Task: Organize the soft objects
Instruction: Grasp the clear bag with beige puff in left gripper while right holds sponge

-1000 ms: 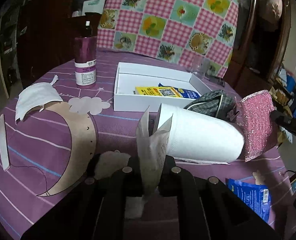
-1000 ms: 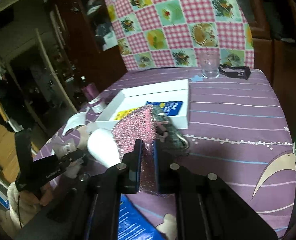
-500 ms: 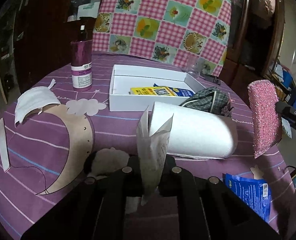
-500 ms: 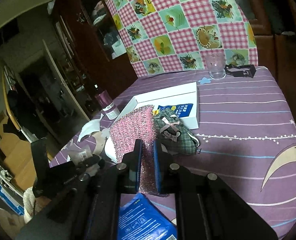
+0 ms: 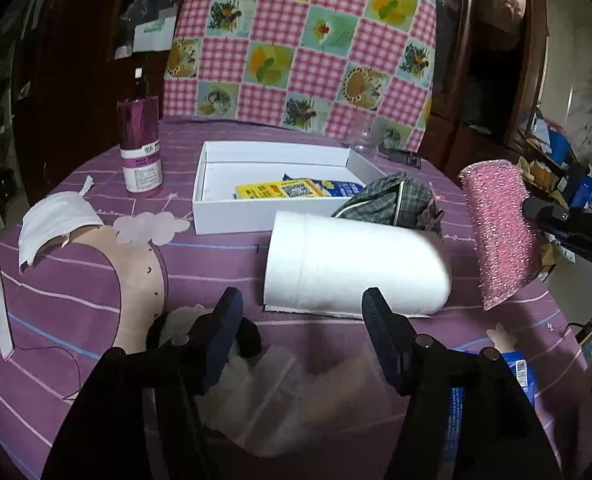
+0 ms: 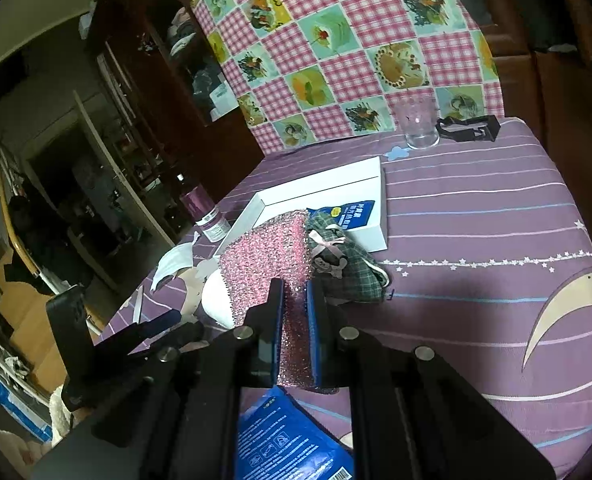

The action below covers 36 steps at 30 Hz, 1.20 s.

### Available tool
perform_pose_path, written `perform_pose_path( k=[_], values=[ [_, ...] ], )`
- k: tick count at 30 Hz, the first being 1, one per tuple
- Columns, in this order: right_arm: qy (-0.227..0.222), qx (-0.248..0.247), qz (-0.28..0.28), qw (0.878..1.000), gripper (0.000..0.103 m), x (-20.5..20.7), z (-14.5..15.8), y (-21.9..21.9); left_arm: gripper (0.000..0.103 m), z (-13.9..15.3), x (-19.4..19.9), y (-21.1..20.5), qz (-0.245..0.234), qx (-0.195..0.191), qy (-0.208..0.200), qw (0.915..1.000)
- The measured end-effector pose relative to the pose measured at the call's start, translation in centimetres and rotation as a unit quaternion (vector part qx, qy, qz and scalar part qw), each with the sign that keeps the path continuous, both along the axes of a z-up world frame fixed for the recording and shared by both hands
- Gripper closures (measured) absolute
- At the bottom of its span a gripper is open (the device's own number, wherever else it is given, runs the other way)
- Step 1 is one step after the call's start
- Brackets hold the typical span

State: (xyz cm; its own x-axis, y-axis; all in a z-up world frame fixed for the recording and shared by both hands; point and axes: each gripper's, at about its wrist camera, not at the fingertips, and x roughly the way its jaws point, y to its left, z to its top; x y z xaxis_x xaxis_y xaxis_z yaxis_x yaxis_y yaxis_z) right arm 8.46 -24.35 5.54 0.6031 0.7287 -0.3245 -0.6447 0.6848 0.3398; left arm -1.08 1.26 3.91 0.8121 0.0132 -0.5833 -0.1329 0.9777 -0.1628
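Pinching the pink sparkly sponge point(image 6: 268, 256) by its near end, the right gripper point(image 6: 296, 312) holds it just above the purple table point(image 6: 475, 216) beside the white box point(image 6: 335, 188), where it looks light and squashy, while the left gripper point(image 5: 299, 320), jaws just opened, stands empty.

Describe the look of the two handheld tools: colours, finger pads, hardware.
Both match. The left tool has a black frame with two angular black fingers carrying dark blue ribbed pads and round silver bolt heads at the joints. The right tool has the same black body, flat blue pads and silver bolts. No cables or sleeves are visible.
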Motion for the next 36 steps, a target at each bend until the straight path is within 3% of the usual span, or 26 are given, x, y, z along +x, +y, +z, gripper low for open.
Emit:
perform_pose_path(
  k=[4, 8, 11, 15, 23, 27, 29, 31, 36],
  values=[
    [0.008, -0.003, -0.003, 1.000, 0.090, 0.4, -0.2, -0.1, 0.032, 0.0, -0.5, -0.1, 0.000, 0.006, 0.011, 0.9999],
    [0.013, -0.005, -0.006, 1.000, 0.090, 0.5, -0.3, -0.1, 0.023, 0.1, -1.8, -0.7, -0.050, -0.011, 0.025, 0.9984],
    [0.014, -0.008, -0.006, 1.000, 0.090, 0.5, -0.3, 0.0, 0.022, -0.7, -2.1, -1.1, -0.063, -0.001, 0.055, 0.9965],
    [0.015, -0.010, -0.004, 1.000, 0.090, 0.4, -0.4, 0.1, 0.021, -1.4, -2.5, -2.5, -0.071, 0.052, 0.076, 0.9932],
    [0.018, -0.011, -0.004, 1.000, 0.090, 0.5, -0.5, 0.2, 0.022, -1.4, -2.9, -2.7, -0.072, 0.063, 0.090, 0.9913],
    [0.019, -0.013, -0.004, 1.000, 0.091, 0.5, -0.5, 0.2, 0.048, -1.1, -3.3, -2.9, -0.058, 0.087, 0.104, 0.9891],
    [0.018, -0.012, -0.004, 1.000, 0.091, 0.5, -0.5, 0.2, 0.069, -1.5, -3.0, -2.8, -0.055, 0.088, 0.118, 0.9876],
    [0.018, -0.013, -0.005, 1.000, 0.090, 0.5, -0.5, 0.2, 0.099, -2.4, -2.4, -2.6, -0.048, 0.091, 0.141, 0.9847],
    [0.019, -0.012, -0.004, 1.000, 0.090, 0.5, -0.5, 0.2, 0.103, -2.7, -2.5, -1.8, -0.030, 0.070, 0.132, 0.9883]
  ],
)
